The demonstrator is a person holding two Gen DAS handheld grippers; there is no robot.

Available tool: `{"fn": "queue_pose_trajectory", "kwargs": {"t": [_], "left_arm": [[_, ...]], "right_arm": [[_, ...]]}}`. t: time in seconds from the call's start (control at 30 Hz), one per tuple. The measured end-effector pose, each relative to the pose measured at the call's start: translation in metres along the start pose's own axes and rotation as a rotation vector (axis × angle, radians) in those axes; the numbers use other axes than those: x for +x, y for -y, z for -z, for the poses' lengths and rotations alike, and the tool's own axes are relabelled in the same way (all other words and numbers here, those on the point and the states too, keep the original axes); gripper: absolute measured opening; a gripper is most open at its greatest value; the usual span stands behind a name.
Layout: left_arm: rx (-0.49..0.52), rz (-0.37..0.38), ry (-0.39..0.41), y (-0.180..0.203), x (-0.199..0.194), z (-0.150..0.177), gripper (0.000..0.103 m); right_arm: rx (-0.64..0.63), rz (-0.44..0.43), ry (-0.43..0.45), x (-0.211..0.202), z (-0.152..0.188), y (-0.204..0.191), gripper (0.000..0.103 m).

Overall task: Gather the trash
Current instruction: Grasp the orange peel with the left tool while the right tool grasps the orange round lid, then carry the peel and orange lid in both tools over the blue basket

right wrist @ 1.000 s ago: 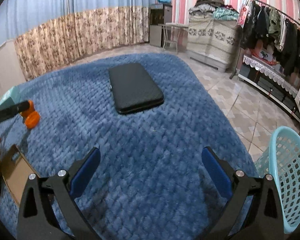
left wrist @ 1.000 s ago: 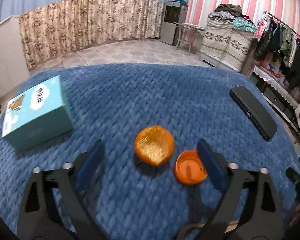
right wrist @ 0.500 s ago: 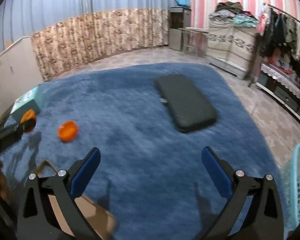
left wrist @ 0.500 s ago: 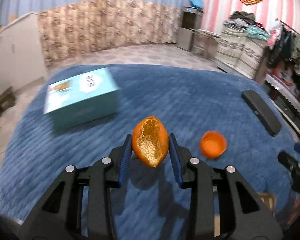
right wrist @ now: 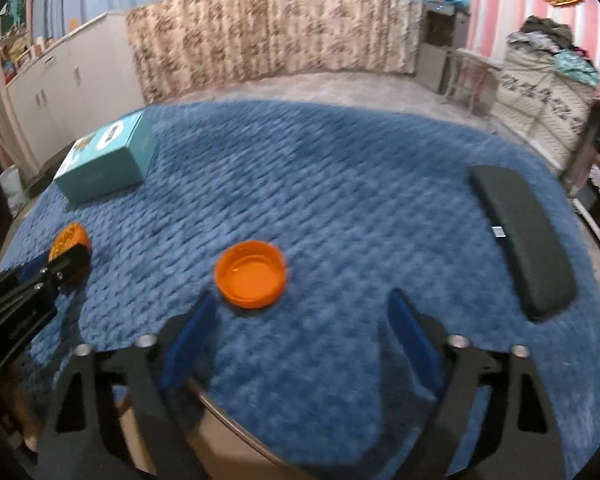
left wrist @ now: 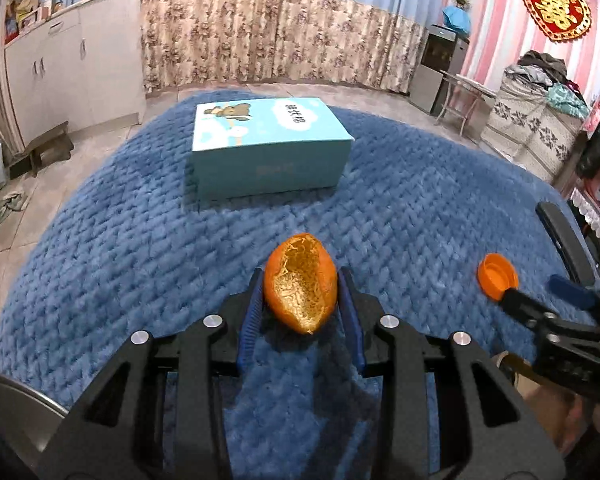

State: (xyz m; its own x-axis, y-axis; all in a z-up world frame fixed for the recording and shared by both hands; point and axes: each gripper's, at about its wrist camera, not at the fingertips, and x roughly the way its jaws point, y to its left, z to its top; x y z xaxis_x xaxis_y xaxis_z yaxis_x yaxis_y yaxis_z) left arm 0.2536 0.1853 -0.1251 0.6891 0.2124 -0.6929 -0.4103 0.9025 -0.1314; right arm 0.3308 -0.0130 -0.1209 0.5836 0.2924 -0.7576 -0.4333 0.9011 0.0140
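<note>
Only our left view shows the peel's (left wrist: 300, 282) hollow, clamped in our left tongs (left wrist: 300, 304); the orange lid (right wrist: 251, 273) lies just ahead of our right tongs (right wrist: 300, 320), spread apart.

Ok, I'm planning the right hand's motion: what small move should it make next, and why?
Probably shift the right gripper slightly toward its left and forward to straddle the orange cap. Its fingers are open, and the cap lies on the blue blanket just ahead of the left finger, off-centre.

A hollow orange peel half (left wrist: 300, 286) stands tilted on edge, pith facing the camera, pinched at centre. At its 3 o'clock, an orange bottle cap (left wrist: 497, 279) lies open-side up on blue fabric.
</note>
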Motion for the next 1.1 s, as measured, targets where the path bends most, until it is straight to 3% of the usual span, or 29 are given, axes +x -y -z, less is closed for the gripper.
{"fn": "queue_pose_trajectory", "kwargs": {"t": [0.2,0.27,0.53,0.8,0.97,1.1], "left_arm": [[-0.009,0.011,-0.003,-0.002,0.001,0.001,0.035],[-0.014,0.015,-0.005,-0.004,0.002,0.000,0.035],[-0.006,0.012,-0.007,-0.005,0.003,0.003,0.035],[0.054,-0.008,0.066,0.012,-0.017,0.003,0.035],[0.073,0.058,0.106,0.035,-0.045,-0.003,0.035],[0.132,0.132,0.147,0.075,-0.070,-0.005,0.035]], "right_arm": [[-0.024,-0.038,-0.043,0.014,-0.004,-0.012,0.054],[-0.011,-0.057,-0.036,0.013,-0.007,-0.011,0.038],[0.024,-0.053,0.072,-0.030,-0.003,0.014,0.038],[0.087,0.104,0.171,-0.108,0.038,0.092,0.038],[0.156,0.227,0.220,-0.167,0.073,0.151,0.038],[0.230,0.335,0.253,-0.210,0.105,0.195,0.038]]}}
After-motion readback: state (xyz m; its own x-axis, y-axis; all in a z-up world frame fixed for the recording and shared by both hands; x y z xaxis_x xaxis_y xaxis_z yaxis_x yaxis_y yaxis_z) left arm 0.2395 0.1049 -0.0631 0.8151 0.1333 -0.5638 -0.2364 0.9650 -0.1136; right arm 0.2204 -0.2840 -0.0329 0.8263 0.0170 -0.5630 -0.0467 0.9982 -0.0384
